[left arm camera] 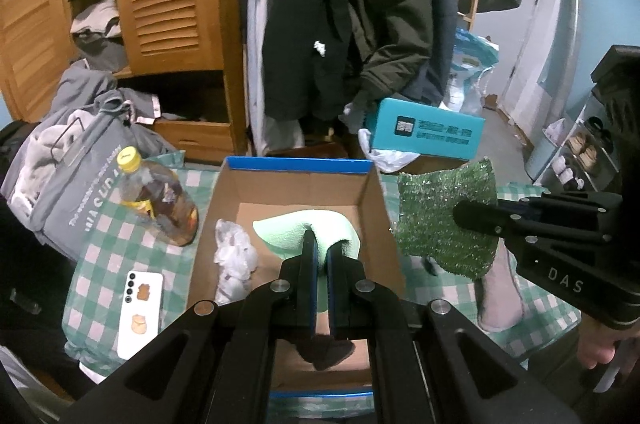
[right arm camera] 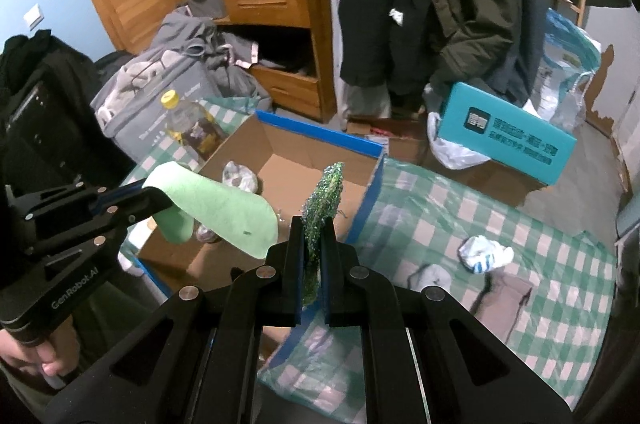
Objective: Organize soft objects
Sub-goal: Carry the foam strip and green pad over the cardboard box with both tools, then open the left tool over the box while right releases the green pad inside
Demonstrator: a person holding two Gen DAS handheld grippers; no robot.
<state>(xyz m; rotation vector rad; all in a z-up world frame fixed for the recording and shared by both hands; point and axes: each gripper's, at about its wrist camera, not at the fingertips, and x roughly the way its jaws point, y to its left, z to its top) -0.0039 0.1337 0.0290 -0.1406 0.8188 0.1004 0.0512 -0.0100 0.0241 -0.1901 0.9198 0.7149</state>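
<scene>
My left gripper (left arm camera: 322, 244) is shut on a light green cloth (left arm camera: 308, 230), held over the open cardboard box (left arm camera: 296, 184); the same cloth (right arm camera: 218, 208) droops from the left gripper (right arm camera: 154, 194) in the right wrist view. My right gripper (right arm camera: 314, 224) is shut on a sparkly green scouring pad (right arm camera: 326, 200), held edge-on above the box's right wall (right arm camera: 370, 192). From the left wrist view the pad (left arm camera: 446, 214) hangs flat, just right of the box, pinched by the right gripper (left arm camera: 460, 214). A crumpled white sock bundle (left arm camera: 234, 260) lies inside the box.
A checked green tablecloth (right arm camera: 500, 224) covers the table. On it lie a white sock with blue stripes (right arm camera: 484, 254), a grey sock (right arm camera: 430, 276), a bottle (left arm camera: 160, 204) and a white phone (left arm camera: 140, 312). A teal box (left arm camera: 426, 134) and hanging coats (left arm camera: 360, 4) stand behind.
</scene>
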